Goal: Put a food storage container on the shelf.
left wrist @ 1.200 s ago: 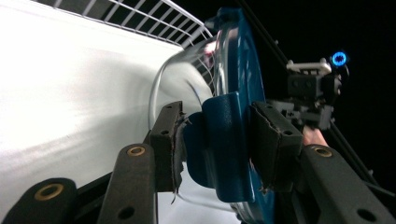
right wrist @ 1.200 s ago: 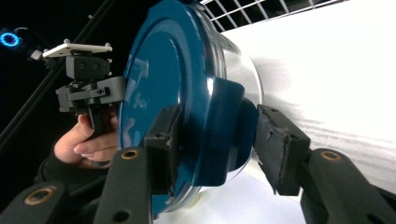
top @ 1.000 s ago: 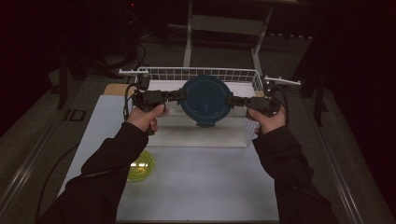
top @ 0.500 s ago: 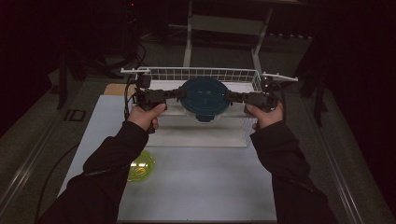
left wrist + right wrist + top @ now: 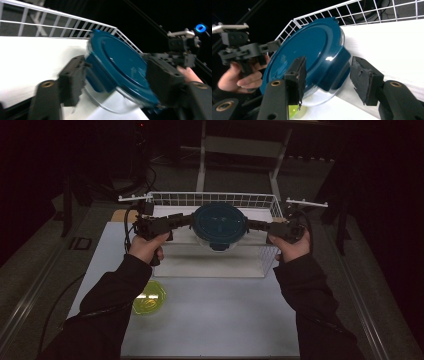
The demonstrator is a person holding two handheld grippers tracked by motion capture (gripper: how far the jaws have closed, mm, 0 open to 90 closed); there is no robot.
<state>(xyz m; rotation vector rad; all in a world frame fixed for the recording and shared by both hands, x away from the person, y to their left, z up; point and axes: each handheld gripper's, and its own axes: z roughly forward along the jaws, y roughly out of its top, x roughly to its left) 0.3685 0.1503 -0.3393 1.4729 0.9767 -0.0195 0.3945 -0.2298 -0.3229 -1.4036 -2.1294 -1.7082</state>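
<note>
Left tool (image 5: pixel 186 221) and right tool (image 5: pixel 252 225) level, flanking blue-lidded container (image 5: pixel 220 224)

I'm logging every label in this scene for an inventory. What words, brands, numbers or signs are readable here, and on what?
None can be read.
Blue lid: raised moulded marks on top, too blurred to read in the high view.
Yellow-green bowl: no lettering to make out.
White wire basket: no label seen.

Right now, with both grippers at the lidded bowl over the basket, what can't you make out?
- Bowl contents: the blue lid covers them in the high view.
- Left gripper contact: motion blur in its view; its jaws have just been opening.
- Right gripper contact: the latch sits between the pads, and any gap is too fine to tell.
- Basket floor under the bowl: hidden.
</note>
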